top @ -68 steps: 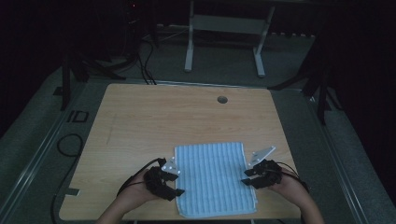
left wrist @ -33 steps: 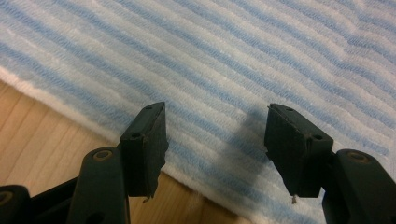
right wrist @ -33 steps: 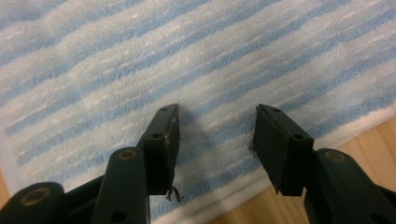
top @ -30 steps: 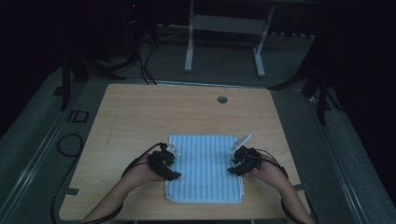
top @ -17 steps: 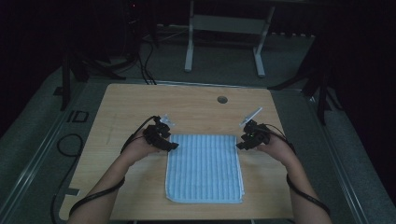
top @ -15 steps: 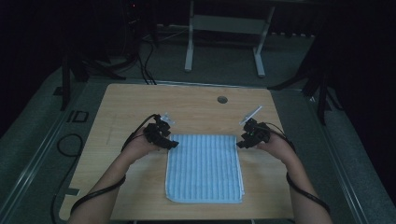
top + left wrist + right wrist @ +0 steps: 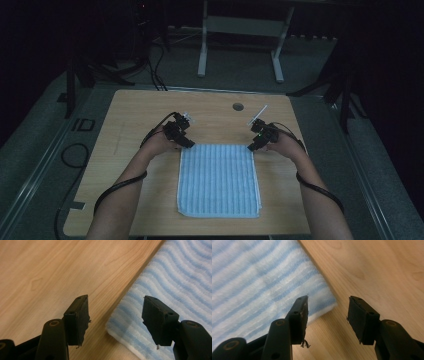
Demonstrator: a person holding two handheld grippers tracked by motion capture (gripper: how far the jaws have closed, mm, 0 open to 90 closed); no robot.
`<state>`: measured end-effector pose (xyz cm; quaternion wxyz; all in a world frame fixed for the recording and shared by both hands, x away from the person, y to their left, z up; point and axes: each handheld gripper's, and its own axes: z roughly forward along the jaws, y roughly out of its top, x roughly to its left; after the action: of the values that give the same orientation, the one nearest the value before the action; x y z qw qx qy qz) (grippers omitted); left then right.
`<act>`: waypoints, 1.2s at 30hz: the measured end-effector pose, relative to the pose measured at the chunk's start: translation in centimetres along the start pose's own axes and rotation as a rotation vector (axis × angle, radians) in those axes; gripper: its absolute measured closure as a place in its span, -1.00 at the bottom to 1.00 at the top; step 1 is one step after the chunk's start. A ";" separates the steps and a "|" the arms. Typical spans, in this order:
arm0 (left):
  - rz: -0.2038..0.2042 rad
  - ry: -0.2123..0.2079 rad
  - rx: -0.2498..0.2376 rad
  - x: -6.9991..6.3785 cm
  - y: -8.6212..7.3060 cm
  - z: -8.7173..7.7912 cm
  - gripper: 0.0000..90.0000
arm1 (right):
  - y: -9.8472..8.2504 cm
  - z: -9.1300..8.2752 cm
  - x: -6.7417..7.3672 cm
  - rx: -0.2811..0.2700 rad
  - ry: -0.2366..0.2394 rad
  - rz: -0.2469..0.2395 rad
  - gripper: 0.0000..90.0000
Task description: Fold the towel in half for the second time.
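A blue-and-white striped towel (image 7: 218, 180) lies flat on the wooden table (image 7: 145, 110), long side toward the person. My left gripper (image 7: 184, 140) sits at its far left corner. In the left gripper view the left gripper (image 7: 117, 322) stands open, its jaws either side of the towel corner (image 7: 130, 322), which rests on the wood. My right gripper (image 7: 256, 144) is at the far right corner. The right gripper view shows the right gripper (image 7: 328, 320) open too, with that towel corner (image 7: 322, 300) lying just ahead of the gap, not pinched.
A round cable hole (image 7: 238, 106) sits near the table's far edge. Bare wood surrounds the towel on both sides. Cables (image 7: 115, 190) trail from the grippers along the forearms. Beyond the table stand a white desk frame (image 7: 240, 45) and dark stands on the floor.
Both hands have moved away from the person, and the towel has gone with them from the front edge to mid-table. It now lies straight and flat.
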<state>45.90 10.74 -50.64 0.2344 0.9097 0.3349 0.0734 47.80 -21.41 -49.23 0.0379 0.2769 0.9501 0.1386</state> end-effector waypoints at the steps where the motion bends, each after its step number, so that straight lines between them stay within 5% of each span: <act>1: -0.001 -0.005 0.005 0.1 0.0 0.3 -0.13 | 0.3 0.8 -0.2 0.020 0.007 0.005 0.11; 5: -0.007 -0.030 -0.003 0.6 -0.3 1.0 -0.02 | 0.5 2.0 -0.5 0.042 0.034 0.023 0.15; 11: 0.017 -0.066 0.069 0.7 -0.8 1.9 0.09 | 0.7 2.6 -0.5 0.059 0.047 0.023 0.28; 15: 0.039 -0.103 0.050 0.4 -1.0 1.8 0.61 | 1.1 2.8 -0.4 0.085 0.073 0.019 0.70; 17: 0.016 -0.105 0.028 0.4 -0.9 1.5 0.88 | 1.3 2.6 -0.1 0.081 0.061 0.005 0.87; 19: 0.012 -0.087 0.012 0.4 -0.8 0.9 0.91 | 1.5 2.1 0.1 0.082 0.045 -0.008 0.90; 23: 0.020 -0.072 -0.061 0.2 -0.4 -1.4 0.93 | 1.4 0.0 0.1 0.011 0.024 -0.020 0.90; 27: 0.031 -0.104 -0.146 -0.3 -0.7 -4.4 0.93 | 0.8 -3.5 1.2 -0.067 -0.015 -0.063 0.90; 36: 0.199 -0.158 -0.181 -5.1 -3.8 -8.9 0.92 | -3.2 -8.6 6.8 -0.191 -0.057 -0.200 0.91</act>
<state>37.24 13.37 -44.50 0.3327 0.9164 0.2157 0.0544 39.11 -22.44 -41.84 0.1049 0.1798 0.9539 0.2160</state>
